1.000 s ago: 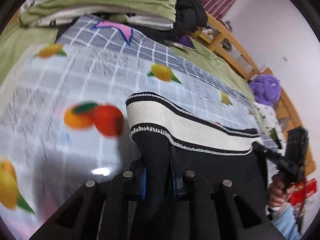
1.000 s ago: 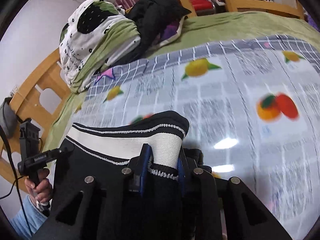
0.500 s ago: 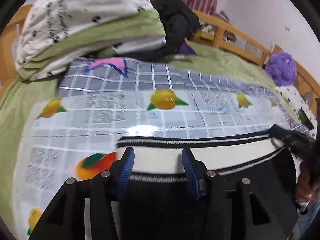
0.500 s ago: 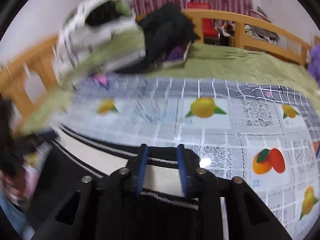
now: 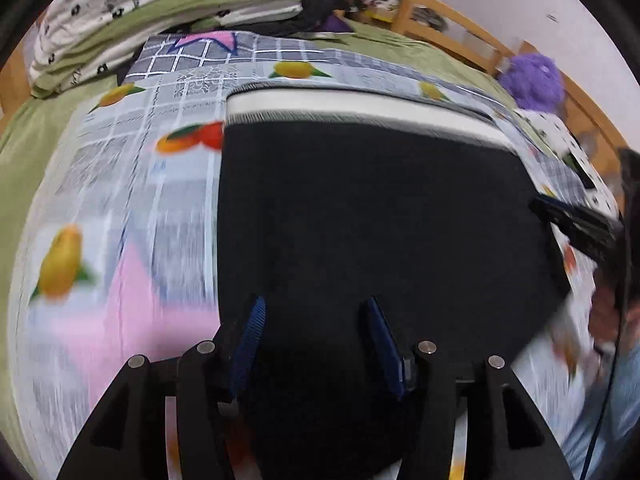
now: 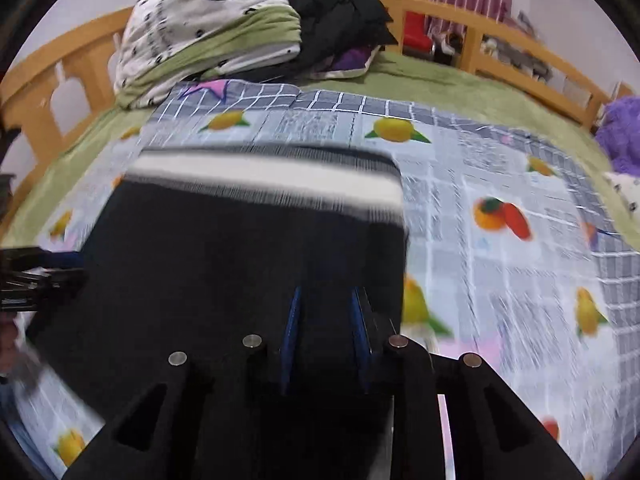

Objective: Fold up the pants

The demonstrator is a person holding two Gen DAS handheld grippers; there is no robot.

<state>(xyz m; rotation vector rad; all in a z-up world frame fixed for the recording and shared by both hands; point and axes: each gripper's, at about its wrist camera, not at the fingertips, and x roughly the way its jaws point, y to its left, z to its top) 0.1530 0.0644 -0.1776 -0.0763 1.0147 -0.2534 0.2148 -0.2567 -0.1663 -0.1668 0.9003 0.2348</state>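
Black pants (image 5: 372, 216) with a white waistband (image 5: 360, 106) lie flat on the fruit-print cloth (image 5: 132, 184), waistband at the far end. My left gripper (image 5: 316, 308) is open over the near left part of the pants, its blue pads spread wide. In the right wrist view the same pants (image 6: 232, 264) and waistband (image 6: 264, 176) show. My right gripper (image 6: 326, 300) is open over their near right edge. Each gripper shows at the side of the other's view, the right one (image 5: 580, 226) and the left one (image 6: 36, 276). Both views are motion-blurred.
The cloth covers a green bed (image 6: 440, 88) with a wooden rail (image 6: 520, 68). A folded green and white quilt (image 6: 208, 28) and dark clothes (image 6: 340, 16) lie at the head. A purple plush toy (image 5: 532, 80) sits at the right side.
Both grippers have let go of the waistband and pulled back toward me. The pants now lie spread flat, waistband far from the jaws. The left jaws stand wider apart.
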